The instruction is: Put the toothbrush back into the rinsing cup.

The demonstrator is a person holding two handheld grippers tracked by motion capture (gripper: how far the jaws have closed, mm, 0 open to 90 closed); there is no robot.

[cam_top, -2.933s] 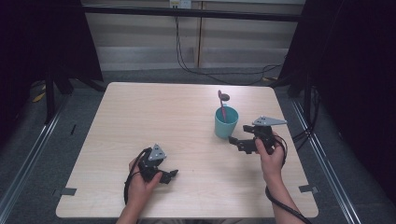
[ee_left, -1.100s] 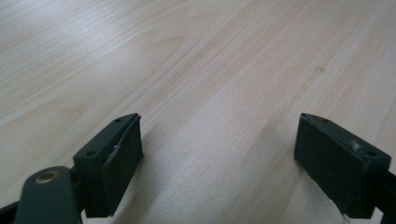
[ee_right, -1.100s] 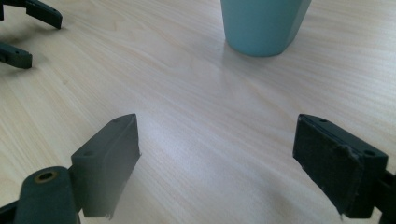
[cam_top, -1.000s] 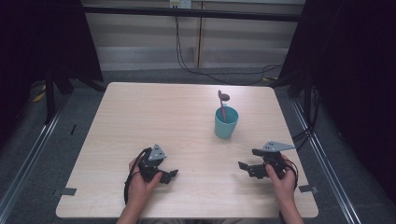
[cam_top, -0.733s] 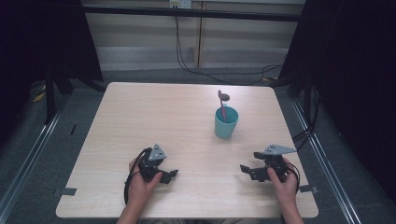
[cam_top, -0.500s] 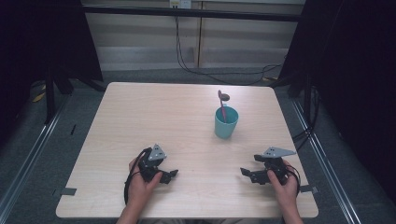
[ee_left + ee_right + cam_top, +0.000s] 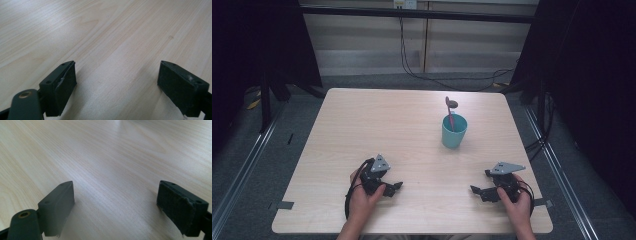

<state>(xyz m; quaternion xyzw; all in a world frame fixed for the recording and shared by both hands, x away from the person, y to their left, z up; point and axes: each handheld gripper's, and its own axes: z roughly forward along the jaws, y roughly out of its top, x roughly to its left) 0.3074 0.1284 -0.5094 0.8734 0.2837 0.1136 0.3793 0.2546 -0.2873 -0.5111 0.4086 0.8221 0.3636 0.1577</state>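
Near the table's [image 7: 332, 145] front edge, both tools.

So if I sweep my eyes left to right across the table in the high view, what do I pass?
Left tongs in the person's left hand → teal cup with a pink-handled utensil standing in it → right tongs in the right hand.

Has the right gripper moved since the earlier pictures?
Yes. In the high view the right gripper has moved away from the teal cup, which kept its place, toward the person's edge of the table. Its jaws stand open, holding nothing.
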